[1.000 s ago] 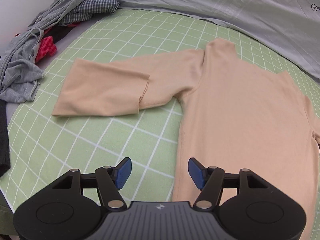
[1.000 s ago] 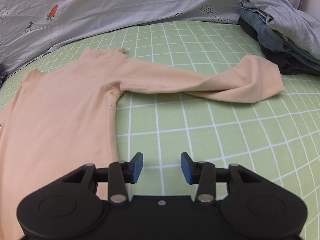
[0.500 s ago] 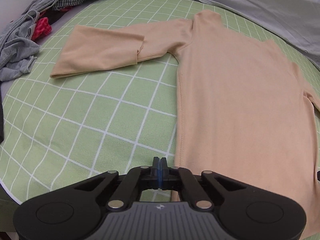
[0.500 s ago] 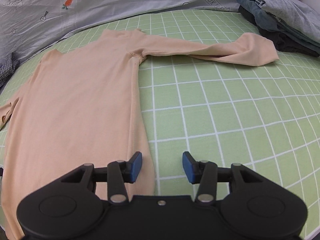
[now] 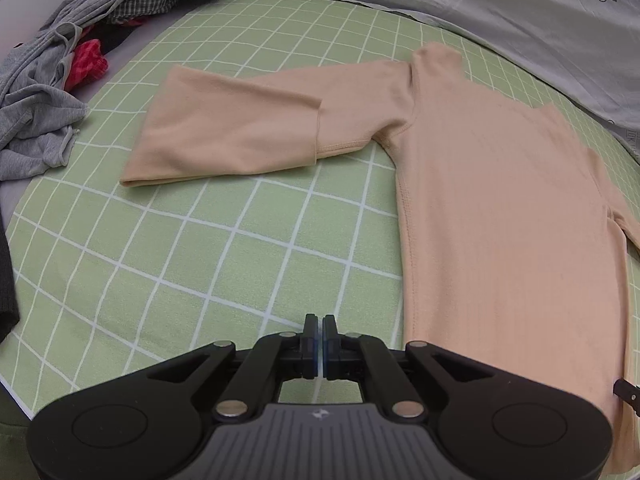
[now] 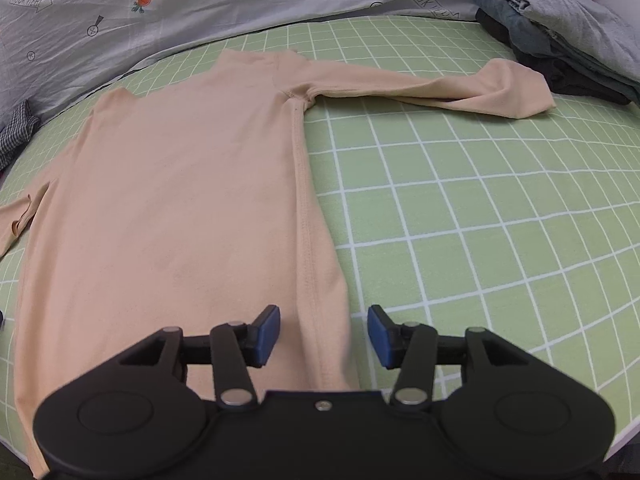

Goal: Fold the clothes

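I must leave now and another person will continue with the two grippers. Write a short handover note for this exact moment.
Left gripper: jaws nearly shut, nothing between them, over the green checked bed sheet just left of the shirt's side seam. They closed and have just opened a little.
Right gripper: open, jaws have just been opening; the shirt's right side seam near the hem lies between the pads, not pinched.
Peach long-sleeved shirt: spread flat, both sleeves out to the sides, the left sleeve doubled back on itself.
Done: shirt laid out. Left: all folds.
Folded clothes stack lies far right, unfolded clothes pile far left.
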Available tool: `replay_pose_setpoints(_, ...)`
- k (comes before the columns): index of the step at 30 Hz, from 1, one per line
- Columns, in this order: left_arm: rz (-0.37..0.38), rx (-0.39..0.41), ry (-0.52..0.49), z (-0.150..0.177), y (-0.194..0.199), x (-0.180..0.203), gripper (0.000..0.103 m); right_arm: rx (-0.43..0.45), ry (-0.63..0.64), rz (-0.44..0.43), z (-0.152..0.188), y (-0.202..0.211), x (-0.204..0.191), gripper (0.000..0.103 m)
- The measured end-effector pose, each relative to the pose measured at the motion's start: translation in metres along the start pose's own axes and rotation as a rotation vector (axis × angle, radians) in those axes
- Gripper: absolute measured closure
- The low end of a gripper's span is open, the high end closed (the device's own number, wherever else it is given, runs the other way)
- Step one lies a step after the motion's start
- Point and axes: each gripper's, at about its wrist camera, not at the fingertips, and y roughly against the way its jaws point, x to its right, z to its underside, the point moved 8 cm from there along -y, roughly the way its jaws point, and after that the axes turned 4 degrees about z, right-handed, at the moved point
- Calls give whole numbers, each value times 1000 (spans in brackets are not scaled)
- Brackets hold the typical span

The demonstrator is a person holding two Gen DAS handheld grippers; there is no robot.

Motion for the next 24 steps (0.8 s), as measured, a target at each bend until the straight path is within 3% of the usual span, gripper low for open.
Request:
replay_pose_setpoints(2,13,-16,-34,12,-1,16,83,-6,16,29,0,-1,7,55)
replay_pose_setpoints(7,11,-20,-97,31,-1,38,72,-12,-1,15,-1,-1,19,77)
replay_pose_setpoints(10,37,-17,-82,35,2,41,66,-15,-15,13,-3,-3,27,77)
replay_pose_setpoints(15,108,-65,-6,44,-1,38,65,-11,14,4,-4,-4,28,77)
replay_pose_setpoints(17,100,-55,4,49,-5,36,65,-5,26,3,-4,-5,27,76)
replay_pose_setpoints(21,38,-47,-65,58,-10,47,70,0,42,-4,-6,-6,26,75)
replay_pose_setpoints(23,22,-54,-94,62,-12,51,98,2,51,-6,-7,-7,26,75)
replay_pose_setpoints(24,17,-56,-96,63,-14,52,101,3,56,-7,-7,-7,25,75)
